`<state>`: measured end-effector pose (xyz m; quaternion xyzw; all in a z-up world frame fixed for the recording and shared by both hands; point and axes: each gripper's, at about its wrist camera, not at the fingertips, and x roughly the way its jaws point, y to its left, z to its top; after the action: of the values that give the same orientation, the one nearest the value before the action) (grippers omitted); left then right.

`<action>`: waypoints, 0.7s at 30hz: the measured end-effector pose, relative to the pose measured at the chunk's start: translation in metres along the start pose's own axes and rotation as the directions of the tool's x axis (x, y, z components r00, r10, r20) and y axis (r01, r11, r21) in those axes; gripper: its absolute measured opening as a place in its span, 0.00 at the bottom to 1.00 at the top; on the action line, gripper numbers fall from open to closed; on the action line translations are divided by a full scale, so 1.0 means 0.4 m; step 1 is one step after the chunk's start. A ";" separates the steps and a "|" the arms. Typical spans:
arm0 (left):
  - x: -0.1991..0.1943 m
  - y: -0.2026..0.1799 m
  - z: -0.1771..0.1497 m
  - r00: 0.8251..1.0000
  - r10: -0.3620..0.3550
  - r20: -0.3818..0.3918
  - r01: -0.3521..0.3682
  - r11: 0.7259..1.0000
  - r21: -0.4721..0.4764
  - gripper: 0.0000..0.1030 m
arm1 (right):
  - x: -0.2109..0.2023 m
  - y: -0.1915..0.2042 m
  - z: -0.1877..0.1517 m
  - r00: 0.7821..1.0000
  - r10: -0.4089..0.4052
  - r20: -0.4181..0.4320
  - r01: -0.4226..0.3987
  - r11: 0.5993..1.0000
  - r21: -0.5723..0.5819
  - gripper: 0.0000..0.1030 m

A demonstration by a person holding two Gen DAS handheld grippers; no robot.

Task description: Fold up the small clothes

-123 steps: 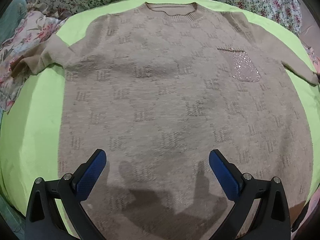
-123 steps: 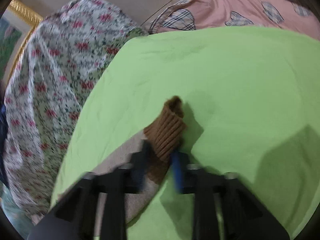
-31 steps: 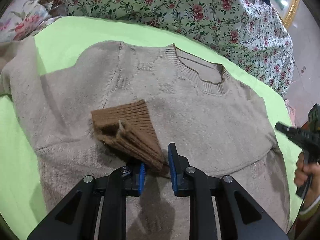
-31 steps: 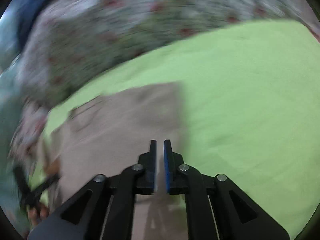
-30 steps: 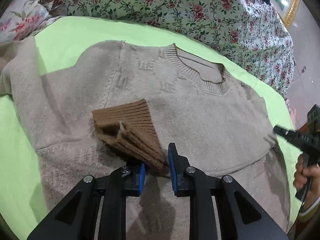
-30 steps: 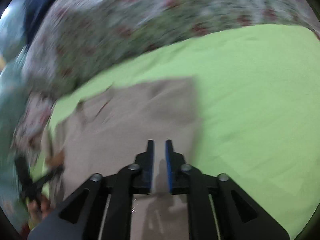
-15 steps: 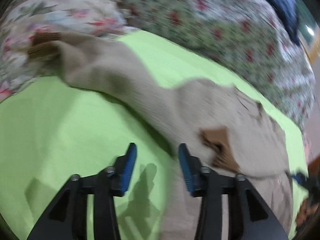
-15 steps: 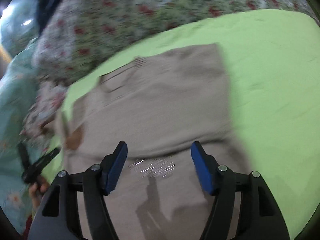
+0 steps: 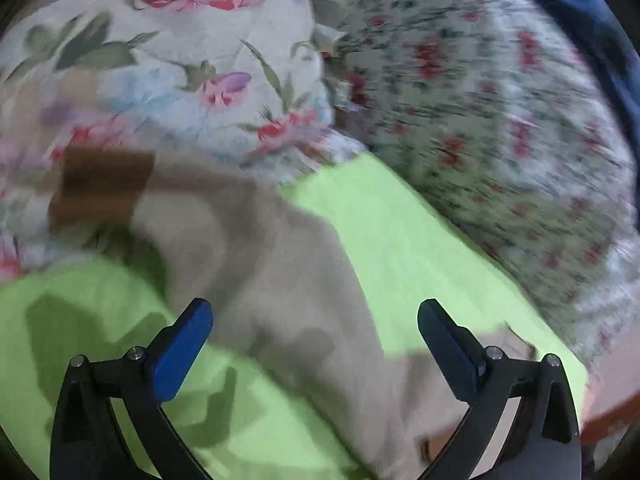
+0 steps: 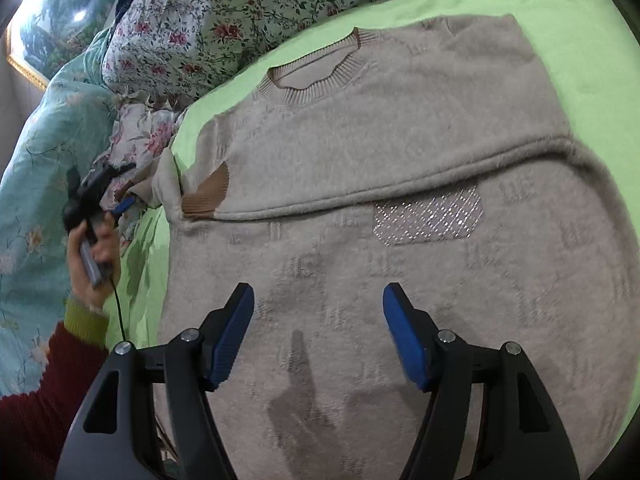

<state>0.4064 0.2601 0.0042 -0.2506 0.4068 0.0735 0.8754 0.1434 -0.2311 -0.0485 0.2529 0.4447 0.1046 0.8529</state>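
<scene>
A beige knit sweater [image 10: 400,128] lies face up on the green sheet [image 10: 592,28]. Its right sleeve is folded across the chest, with the brown ribbed cuff [image 10: 208,196] near the left shoulder. A sparkly chest pocket [image 10: 428,216] shows below the fold. My right gripper [image 10: 318,332] is open and empty above the sweater's lower body. My left gripper [image 9: 314,344] is open and empty over the left sleeve [image 9: 256,248], whose brown cuff [image 9: 104,188] rests on the floral bedding. The left gripper also shows in the right wrist view [image 10: 120,204], at the sleeve's end.
Floral quilts [image 9: 480,100] and a teal quilt [image 10: 36,200] are piled along the far and left sides of the green sheet [image 9: 100,320]. The person's left hand [image 10: 94,256] with a red sleeve is at the left edge.
My left gripper let go of the folded sleeve's cuff, opened wide and swung left to the other sleeve. My right gripper opened and drew back over the sweater's body.
</scene>
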 end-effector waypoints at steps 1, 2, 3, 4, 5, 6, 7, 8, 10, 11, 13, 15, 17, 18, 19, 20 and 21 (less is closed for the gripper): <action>0.027 -0.013 0.020 0.999 0.024 -0.022 -0.024 1.000 -0.014 0.99 | 0.005 0.006 0.001 1.000 0.006 -0.004 -0.006 1.000 -0.004 0.66; 0.059 -0.005 0.048 0.996 0.067 -0.059 -0.069 0.997 -0.044 0.99 | 0.008 0.012 0.002 1.000 0.007 -0.011 -0.007 1.000 -0.011 0.66; 0.071 0.007 0.060 0.992 0.096 -0.088 -0.103 0.992 -0.076 0.96 | 0.009 0.015 0.002 1.000 0.007 -0.015 -0.008 1.000 -0.017 0.66; 0.066 0.029 0.064 0.990 0.090 -0.106 -0.103 0.987 -0.122 0.93 | 0.008 0.018 0.001 1.000 0.007 -0.016 -0.008 1.000 -0.021 0.66; 0.046 0.047 0.054 0.995 0.027 -0.092 -0.042 0.985 -0.169 0.93 | 0.005 0.018 -0.001 1.000 0.013 -0.014 -0.013 1.000 -0.018 0.66; 0.014 0.059 0.036 0.998 -0.050 -0.049 0.040 0.980 -0.196 0.94 | 0.003 0.016 -0.002 1.000 0.020 -0.012 -0.021 1.000 -0.012 0.66; -0.018 0.066 0.014 0.997 -0.071 -0.010 0.068 0.979 -0.193 0.95 | 0.001 0.013 -0.004 1.000 0.026 -0.009 -0.026 1.000 -0.004 0.67; -0.047 0.072 -0.010 0.999 -0.050 0.022 0.053 0.982 -0.182 0.95 | 0.003 0.009 -0.004 1.000 0.030 -0.007 -0.030 1.000 0.006 0.68; -0.083 0.102 -0.050 0.997 0.016 0.078 -0.003 0.986 -0.166 0.97 | 0.010 0.006 -0.004 1.000 0.028 -0.009 -0.028 0.999 0.015 0.69; -0.084 0.122 -0.059 0.995 0.041 0.094 -0.025 0.986 -0.164 0.97 | 0.021 0.004 -0.004 1.000 0.021 -0.019 -0.020 1.000 0.020 0.69; -0.057 0.158 -0.048 0.995 0.062 0.081 -0.046 0.982 -0.183 0.97 | 0.034 0.007 -0.005 0.999 0.021 -0.041 -0.020 0.999 0.029 0.69; -0.023 0.199 -0.018 0.993 0.074 0.095 -0.050 0.972 -0.231 0.96 | 0.038 0.019 -0.008 0.998 0.038 -0.050 -0.037 0.999 0.021 0.69; -0.004 0.220 0.006 0.987 0.101 0.123 -0.068 0.966 -0.249 0.94 | 0.034 0.026 -0.014 0.998 0.033 -0.045 -0.032 0.999 0.015 0.69; 0.007 0.229 0.024 0.984 0.110 0.140 -0.072 0.965 -0.252 0.83 | 0.031 0.026 -0.017 0.999 0.032 -0.042 -0.031 0.999 0.019 0.69; 0.011 0.234 0.034 0.984 0.101 0.147 -0.062 0.967 -0.248 0.54 | 0.029 0.024 -0.019 0.999 0.033 -0.041 -0.032 0.999 0.027 0.69; 0.022 0.236 0.048 0.986 0.077 0.144 -0.042 0.971 -0.236 0.33 | 0.026 0.018 -0.021 0.999 0.031 -0.040 -0.030 0.999 0.039 0.69; 0.030 0.234 0.059 0.991 0.048 0.127 -0.019 0.975 -0.221 0.05 | 0.023 0.013 -0.023 0.999 0.026 -0.038 -0.024 0.999 0.047 0.69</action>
<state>0.3989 0.3519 -0.0273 -0.3334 0.3417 0.1489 0.8660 0.1416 -0.2199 -0.0565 0.2763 0.4602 0.1098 0.8365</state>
